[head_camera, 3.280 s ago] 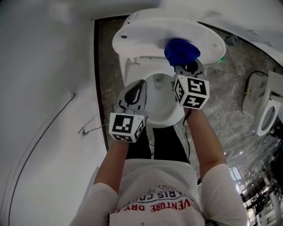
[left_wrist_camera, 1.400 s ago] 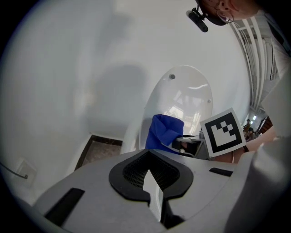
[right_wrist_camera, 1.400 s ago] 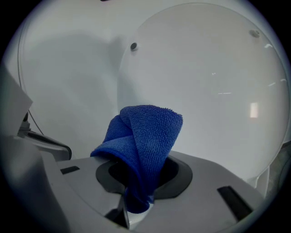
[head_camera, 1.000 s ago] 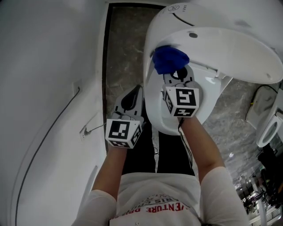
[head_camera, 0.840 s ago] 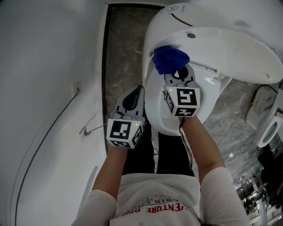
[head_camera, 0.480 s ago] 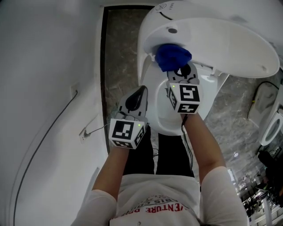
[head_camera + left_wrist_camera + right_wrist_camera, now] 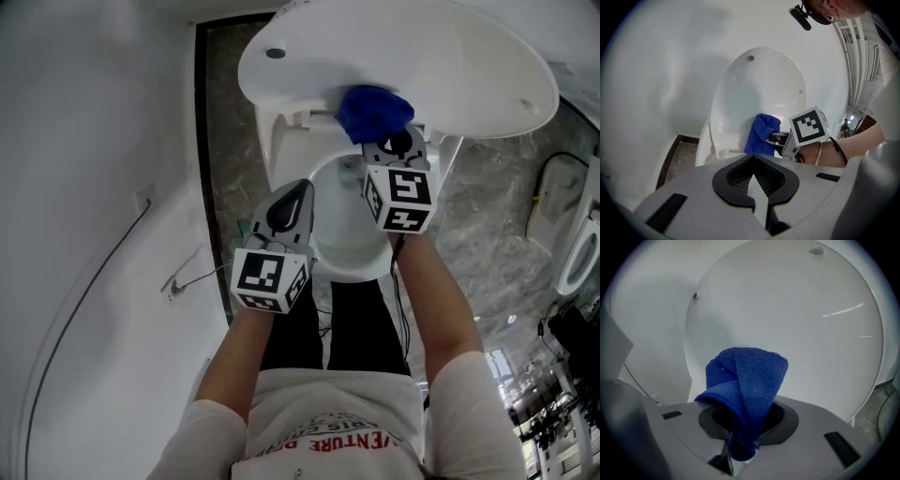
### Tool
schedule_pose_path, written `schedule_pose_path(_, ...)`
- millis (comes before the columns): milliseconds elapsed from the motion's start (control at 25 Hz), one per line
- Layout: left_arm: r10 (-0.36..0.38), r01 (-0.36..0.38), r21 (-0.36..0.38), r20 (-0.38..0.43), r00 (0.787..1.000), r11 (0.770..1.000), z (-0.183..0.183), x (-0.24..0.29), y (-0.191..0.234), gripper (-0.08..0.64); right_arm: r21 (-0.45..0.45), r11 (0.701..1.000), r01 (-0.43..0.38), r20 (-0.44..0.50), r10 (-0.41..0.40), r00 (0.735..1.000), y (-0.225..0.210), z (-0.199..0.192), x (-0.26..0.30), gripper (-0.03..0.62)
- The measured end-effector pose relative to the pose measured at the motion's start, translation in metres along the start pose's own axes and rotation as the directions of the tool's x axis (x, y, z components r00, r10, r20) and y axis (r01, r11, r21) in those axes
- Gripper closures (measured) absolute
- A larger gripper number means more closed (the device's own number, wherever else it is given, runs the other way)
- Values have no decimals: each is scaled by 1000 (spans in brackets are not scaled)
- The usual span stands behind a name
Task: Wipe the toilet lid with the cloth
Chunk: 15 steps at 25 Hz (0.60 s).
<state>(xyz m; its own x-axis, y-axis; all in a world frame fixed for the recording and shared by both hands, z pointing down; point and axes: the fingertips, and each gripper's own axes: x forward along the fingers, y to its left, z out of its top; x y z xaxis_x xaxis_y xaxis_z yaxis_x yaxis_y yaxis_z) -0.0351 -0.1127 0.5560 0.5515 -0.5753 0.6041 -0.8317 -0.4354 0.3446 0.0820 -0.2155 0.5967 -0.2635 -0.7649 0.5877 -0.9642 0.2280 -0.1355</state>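
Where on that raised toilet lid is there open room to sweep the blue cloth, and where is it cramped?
The lid is bare across its upper half, above the cloth, and on its right side. It is crowded low down: the right claw clamps the cloth there, and the left claw hangs shut at the bowl's left edge.

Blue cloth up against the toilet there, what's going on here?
A person is cleaning a toilet with a hand-held gripper in each hand. The right gripper has its fingers shut on a folded blue terry cloth and holds it at the lower part of the raised white toilet lid, apparently touching it. The left gripper hangs beside the white toilet bowl, fingers together and holding nothing.
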Motion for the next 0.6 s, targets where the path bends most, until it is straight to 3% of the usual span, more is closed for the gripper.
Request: schedule_pose_path(600,-61,62,45,-21,998,997,-4,33,-70,554,102,980,168,-30,-166,986,-113,-22,-58,505)
